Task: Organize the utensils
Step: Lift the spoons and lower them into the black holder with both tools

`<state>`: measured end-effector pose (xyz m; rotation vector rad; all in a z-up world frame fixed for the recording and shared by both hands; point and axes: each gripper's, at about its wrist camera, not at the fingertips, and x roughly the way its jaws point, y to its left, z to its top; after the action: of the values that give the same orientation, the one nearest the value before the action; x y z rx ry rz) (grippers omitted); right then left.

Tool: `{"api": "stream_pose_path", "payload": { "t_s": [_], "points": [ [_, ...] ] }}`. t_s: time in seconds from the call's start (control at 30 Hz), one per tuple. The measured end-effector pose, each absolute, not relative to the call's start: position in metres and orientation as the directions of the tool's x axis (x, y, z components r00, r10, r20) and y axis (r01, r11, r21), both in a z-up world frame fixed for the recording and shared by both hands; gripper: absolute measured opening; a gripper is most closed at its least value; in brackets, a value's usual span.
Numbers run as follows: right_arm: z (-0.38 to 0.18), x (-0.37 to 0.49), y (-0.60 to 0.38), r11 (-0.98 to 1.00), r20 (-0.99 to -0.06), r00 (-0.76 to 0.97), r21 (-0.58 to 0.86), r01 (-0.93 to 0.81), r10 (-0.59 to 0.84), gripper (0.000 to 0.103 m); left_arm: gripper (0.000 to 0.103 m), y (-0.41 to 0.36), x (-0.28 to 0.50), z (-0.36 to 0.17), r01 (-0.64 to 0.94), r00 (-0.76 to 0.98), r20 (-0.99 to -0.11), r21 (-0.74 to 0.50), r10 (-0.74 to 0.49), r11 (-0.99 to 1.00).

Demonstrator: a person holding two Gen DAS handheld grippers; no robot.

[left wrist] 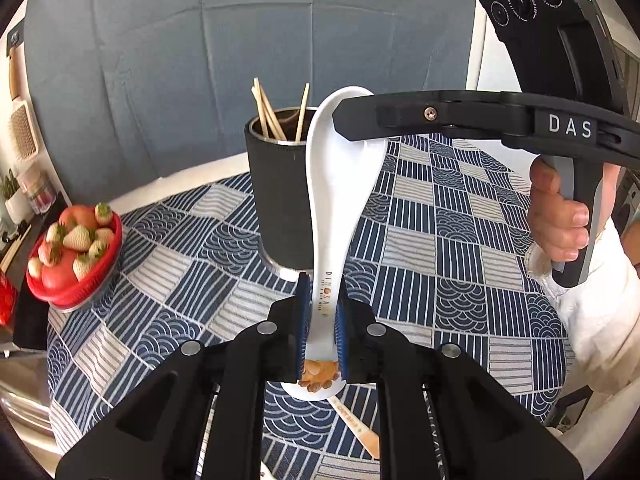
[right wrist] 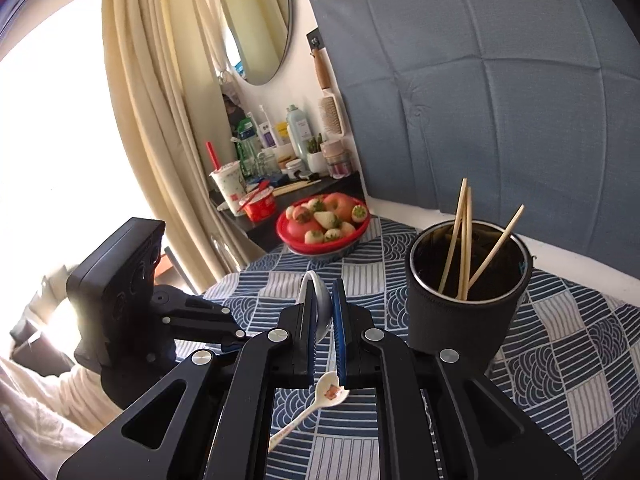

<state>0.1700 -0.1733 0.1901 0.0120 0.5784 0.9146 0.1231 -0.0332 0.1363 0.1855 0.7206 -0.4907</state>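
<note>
Progress check, mid-task. Chopsticks (right wrist: 464, 240) already stood in the black cup (right wrist: 464, 312), centre-right of the right wrist view, so that part looked done.

White spoon (left wrist: 340, 216) was off the cloth, held by both tools at once. Left gripper (left wrist: 320, 320) was pinching its handle end, pads pressed on either side of the printed shaft, low centre of the left wrist view. Right gripper (right wrist: 322, 320) was pressed together on the bowl end, seen edge-on between the blue pads. In the left view the spoon crossed in front of the cup, bowl near the rim, not in it.

Still left: that spoon into the cup, and a smaller spoon (right wrist: 320, 400) lying on the checked tablecloth (right wrist: 560, 340), bottom centre of the right view. Its handle ran toward the lower left.

My read: roughly halfway, two spoons outstanding. Red fruit bowl (right wrist: 320, 224) upper centre wasn't involved.
</note>
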Motion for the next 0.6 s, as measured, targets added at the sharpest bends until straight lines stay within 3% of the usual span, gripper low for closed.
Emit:
{"api": "stream_pose_path", "payload": {
  "t_s": [0.6],
  "points": [
    [0.267, 0.193, -0.223, 0.724, -0.386, 0.637, 0.137, -0.676, 0.667, 0.007, 0.014, -0.071, 0.181, 0.208, 0.606, 0.644, -0.599, 0.021, -0.475, 0.795]
  ]
}}
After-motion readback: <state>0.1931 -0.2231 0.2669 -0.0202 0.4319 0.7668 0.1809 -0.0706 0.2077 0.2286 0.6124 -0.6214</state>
